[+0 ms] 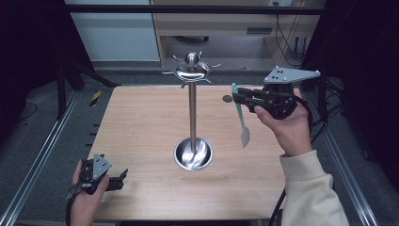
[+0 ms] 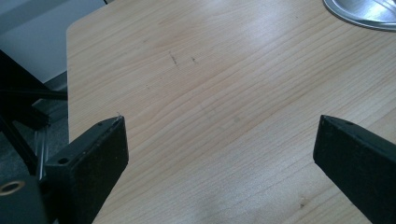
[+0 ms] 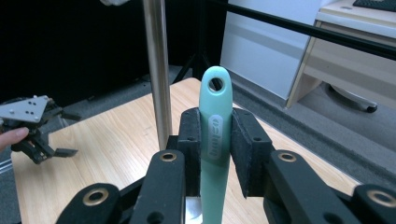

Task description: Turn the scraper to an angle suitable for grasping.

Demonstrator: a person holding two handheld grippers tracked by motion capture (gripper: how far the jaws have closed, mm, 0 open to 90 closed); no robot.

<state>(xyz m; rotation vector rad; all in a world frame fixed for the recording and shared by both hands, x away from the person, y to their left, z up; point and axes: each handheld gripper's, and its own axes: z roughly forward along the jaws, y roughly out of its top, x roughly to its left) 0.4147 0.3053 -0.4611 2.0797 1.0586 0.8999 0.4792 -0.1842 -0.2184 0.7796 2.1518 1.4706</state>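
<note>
One teal spatula (image 1: 241, 117) pinched by right hand-held gripper (image 1: 241, 98), raised beside stand (image 1: 192, 113), hang-hole end up, blade down, probably for hooking onto the top prongs. Left hand-held gripper (image 1: 123, 175) spread, empty, parked low at table (image 1: 141, 122) corner, clear of the work.

One stand (image 1: 192, 113) on the counter (image 1: 141, 132), one green spatula (image 1: 241, 117), two grippers: left (image 1: 123, 179), right (image 1: 236, 96).
</note>
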